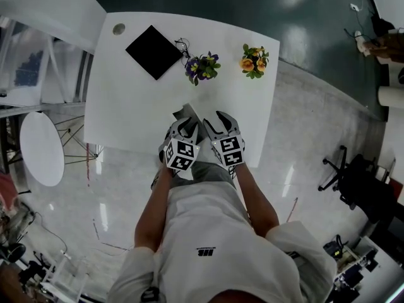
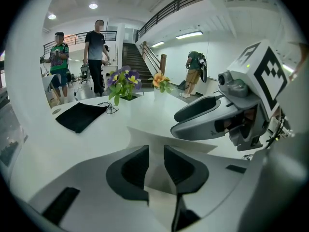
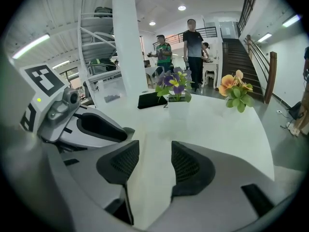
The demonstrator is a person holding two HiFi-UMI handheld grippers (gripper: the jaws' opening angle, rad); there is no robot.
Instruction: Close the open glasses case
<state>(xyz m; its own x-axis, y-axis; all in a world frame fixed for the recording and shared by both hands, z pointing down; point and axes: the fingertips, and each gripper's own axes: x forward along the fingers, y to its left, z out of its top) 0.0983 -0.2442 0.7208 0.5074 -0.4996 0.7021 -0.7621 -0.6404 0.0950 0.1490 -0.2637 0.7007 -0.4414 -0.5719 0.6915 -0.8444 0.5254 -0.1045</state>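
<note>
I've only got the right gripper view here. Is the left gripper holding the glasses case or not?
Observer: Yes. In the left gripper view, the left gripper is shut on a pale flap of the glasses case.
Operator: Where does it sit on the table?
Observer: The head view shows it at the near edge of the table, with the right gripper close beside it, open and empty.
Operator: Are the eyeglasses inside it?
Observer: No. In the head view the eyeglasses lie farther back on the table, between the black cloth and the purple flowers.
</note>
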